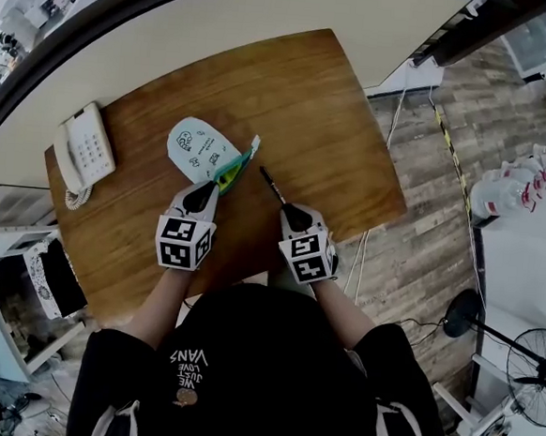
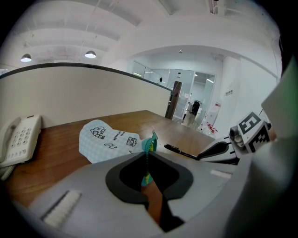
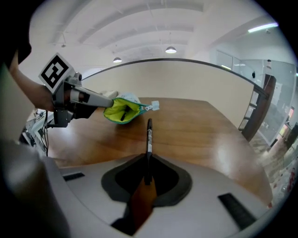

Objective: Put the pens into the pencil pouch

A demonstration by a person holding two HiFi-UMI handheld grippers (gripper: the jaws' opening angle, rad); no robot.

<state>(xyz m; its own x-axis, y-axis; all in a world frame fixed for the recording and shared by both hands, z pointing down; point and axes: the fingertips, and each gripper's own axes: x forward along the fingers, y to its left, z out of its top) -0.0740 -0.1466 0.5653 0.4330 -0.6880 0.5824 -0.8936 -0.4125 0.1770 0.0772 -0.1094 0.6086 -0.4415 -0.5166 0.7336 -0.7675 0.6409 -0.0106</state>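
A white printed pencil pouch (image 1: 196, 148) with a teal zipper edge lies on the wooden table (image 1: 310, 102). My left gripper (image 1: 210, 187) is shut on the zipper edge at the pouch's mouth (image 2: 148, 148) and holds it up. In the right gripper view the mouth gapes, showing a lime lining (image 3: 122, 109) with a dark pen-like thing inside. My right gripper (image 1: 291, 209) is shut on the rear end of a black pen (image 1: 271, 186). The pen (image 3: 149, 135) sticks out past the jaws, its tip just short of the pouch's mouth.
A white desk telephone (image 1: 83, 150) sits at the table's left end, its cord curling by the edge. A curved beige partition runs behind the table. Beyond the right edge lie wood-plank floor, cables and a fan (image 1: 534, 369).
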